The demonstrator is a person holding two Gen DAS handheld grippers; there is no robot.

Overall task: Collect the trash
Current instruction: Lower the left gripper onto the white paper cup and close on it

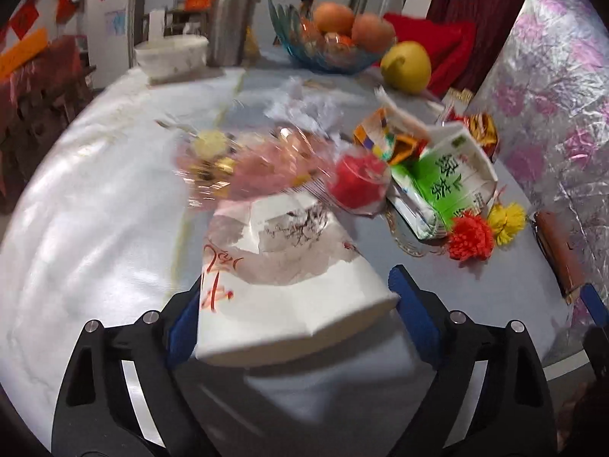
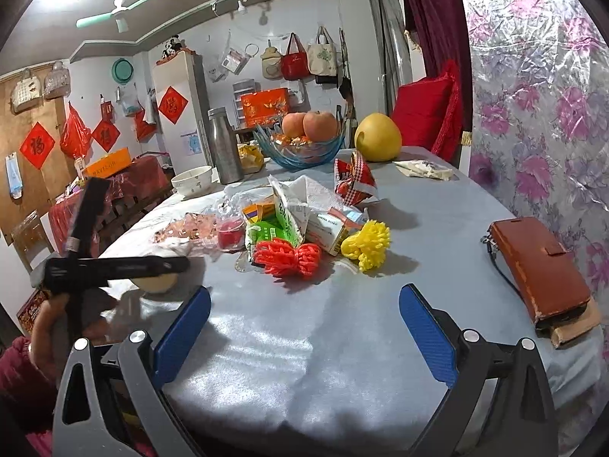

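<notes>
A white paper cup [image 1: 289, 285] with an ink painting and red writing lies on its side between the fingers of my left gripper [image 1: 297, 282]. Both blue pads press on its rim, which looks slightly squashed. Just beyond it lies the trash pile: a pink plastic wrapper [image 1: 243, 167], a small red jelly cup [image 1: 357, 179], a torn green tea carton [image 1: 445, 182], a red foam net [image 2: 285, 257] and a yellow foam net [image 2: 367, 245]. My right gripper [image 2: 304, 323] hangs open over bare tablecloth in front of the pile, with nothing between its fingers.
A blue glass fruit bowl [image 2: 300, 152], a yellow pomelo [image 2: 377, 137], a steel bottle [image 2: 224, 148] and a white bowl [image 2: 192, 181] stand at the back. A brown wallet [image 2: 540, 266] lies at the right, beside the floral foil wall [image 2: 540, 114]. A red-and-white snack bag [image 2: 354, 182] sits behind the pile.
</notes>
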